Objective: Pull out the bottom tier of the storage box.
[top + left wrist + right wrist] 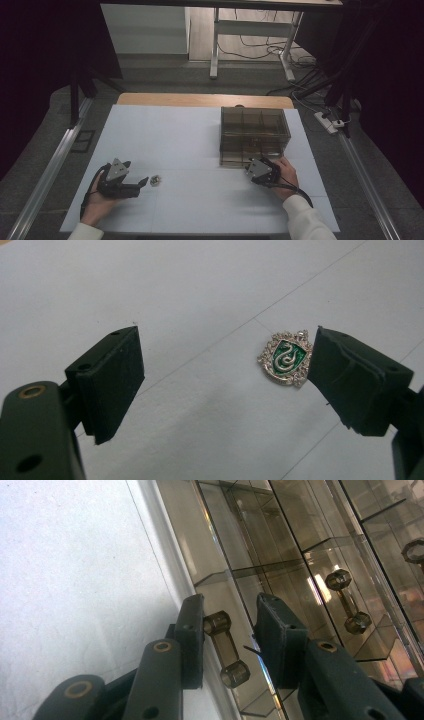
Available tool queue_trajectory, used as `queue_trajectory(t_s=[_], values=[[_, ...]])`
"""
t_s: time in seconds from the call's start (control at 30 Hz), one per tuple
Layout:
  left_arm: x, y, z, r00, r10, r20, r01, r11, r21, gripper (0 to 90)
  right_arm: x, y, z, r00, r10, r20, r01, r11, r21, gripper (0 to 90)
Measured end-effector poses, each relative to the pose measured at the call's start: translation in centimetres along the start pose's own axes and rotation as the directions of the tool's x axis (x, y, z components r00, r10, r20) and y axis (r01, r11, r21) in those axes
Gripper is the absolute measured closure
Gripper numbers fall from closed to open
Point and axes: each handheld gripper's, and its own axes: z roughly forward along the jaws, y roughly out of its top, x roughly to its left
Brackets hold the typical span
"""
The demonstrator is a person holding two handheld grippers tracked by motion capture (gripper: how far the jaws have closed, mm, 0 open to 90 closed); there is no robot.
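So, a white table [165, 135] is seen from the high view, with a smoky see-through drawer box [255, 135] sat toward its far right side and a tiny badge [155, 180] lying out in the open near the front left. The left gripper [143, 182] is held low over the table in a hand [97, 202], pointed to the right at the badge, which is just past its tips. In the left gripper view the left gripper [225, 375] is spread wide, nothing clamped; the badge [284, 358], a silver-edged green shield with a snake on it, is lying flat on the table right up against the inner edge of the jaw on the right, maybe touching it, hard to call. The other jaw is kept well away from it. The right gripper [252, 167] is parked against the front face of the box, low down at its near right corner. In the right gripper view the right gripper [230, 625] is seen about a third open, with a little dumbbell-shaped drawer handle [227, 650] sitting between the jaws; whether the pads are actually pressed on it can't be told. A second handle [348, 601] is seen further along the box front.
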Motion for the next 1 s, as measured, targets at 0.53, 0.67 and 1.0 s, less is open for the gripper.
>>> queue_trajectory(t_s=[0.53,0.67,1.0], values=[[0.01,0.02,-0.03,1.0,0.0,-0.003,0.0,1.0,-0.001,14.2,0.28,-0.18,-0.65,0.9999,-0.008,-0.014,0.008,1.0,0.003,64.5],[0.03,0.01,-0.05,1.0,0.0,-0.004,0.0,1.0,0.0,14.2,0.35,-0.24,-0.7,0.9999,-0.008,-0.014,0.008,1.0,0.002,64.5],[0.1,0.0,-0.06,1.0,0.0,-0.005,0.0,1.0,0.0,14.2,0.32,-0.39,-0.78,0.9997,0.003,-0.024,-0.003,1.0,-0.001,64.4]])
